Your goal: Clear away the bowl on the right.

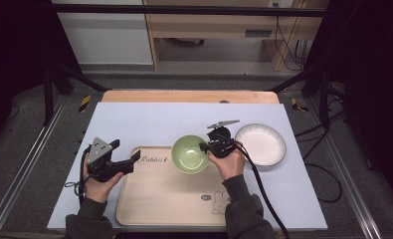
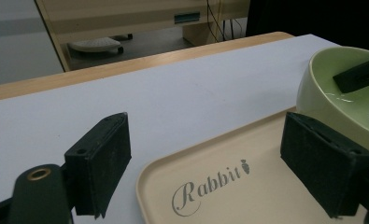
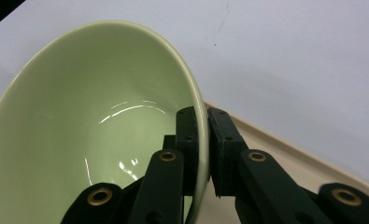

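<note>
**tabletop_tim:** So what's the right gripper (image 1: 207, 146) got hold of? Looks busy from the high view.

**bowlwatcher:** It's clamped on the rim of the green bowl (image 1: 189, 154). In the right gripper view one jaw sits inside the bowl (image 3: 79, 140) and the other outside, with the wall pinched between the pads. The bowl hangs off to that gripper's left and looks tilted in that view.

**tabletop_tim:** And where's the bowl relative to the tray?

**bowlwatcher:** Over the far edge of the beige tray (image 1: 159, 199), the one with "Rabbit" printed on it. Can't tell if the bottom is touching the tray or not. Just to the right of that gripper, on the pale mat, there's a white plate (image 1: 261, 144), close by but apart from the bowl.

**tabletop_tim:** Left one doing anything?

**bowlwatcher:** Nope. Left gripper (image 1: 129, 163) has its jaws spread wide with nothing between them. It hangs at the tray's near-left corner (image 2: 210, 186), and the bowl (image 2: 331, 107) is just beyond its right jaw, not touching.
</note>
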The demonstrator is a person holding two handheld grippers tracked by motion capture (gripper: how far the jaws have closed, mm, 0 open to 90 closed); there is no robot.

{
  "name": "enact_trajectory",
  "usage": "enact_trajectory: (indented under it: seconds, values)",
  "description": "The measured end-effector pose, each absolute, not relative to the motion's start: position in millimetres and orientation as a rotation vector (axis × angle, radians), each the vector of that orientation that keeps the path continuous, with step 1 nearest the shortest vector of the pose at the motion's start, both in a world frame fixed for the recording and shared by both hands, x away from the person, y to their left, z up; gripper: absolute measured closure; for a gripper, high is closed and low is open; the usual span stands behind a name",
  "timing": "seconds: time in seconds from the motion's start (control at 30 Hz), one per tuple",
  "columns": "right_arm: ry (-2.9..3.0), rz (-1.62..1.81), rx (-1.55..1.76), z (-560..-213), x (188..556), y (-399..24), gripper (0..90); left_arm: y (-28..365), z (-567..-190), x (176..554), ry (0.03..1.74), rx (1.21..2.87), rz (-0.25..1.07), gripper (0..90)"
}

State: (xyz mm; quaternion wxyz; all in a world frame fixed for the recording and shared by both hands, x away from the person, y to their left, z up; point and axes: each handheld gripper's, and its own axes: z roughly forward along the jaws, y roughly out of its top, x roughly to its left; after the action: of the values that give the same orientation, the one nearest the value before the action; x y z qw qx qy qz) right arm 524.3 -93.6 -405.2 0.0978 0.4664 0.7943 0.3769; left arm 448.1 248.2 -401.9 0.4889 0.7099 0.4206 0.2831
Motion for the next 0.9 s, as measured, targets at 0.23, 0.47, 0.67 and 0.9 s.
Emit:
enact_trajectory:
  seconds: [0.23,0.47,0.67,0.9]
  values:
    - [2.361,1.100,1.401,-413,528,-89,83.9,248,-402,448,1.021,1.725,0.689,15.6]
    - [2.373,1.081,1.417,-420,532,-86,83.9,249,-402,448,1.021,1.726,0.689,15.6]
    - [2.385,1.075,1.421,-426,534,-83,83.8,249,-402,448,1.020,1.727,0.691,15.6]
    - [2.398,1.058,1.430,-431,535,-80,83.8,249,-401,448,1.022,1.725,0.689,15.6]
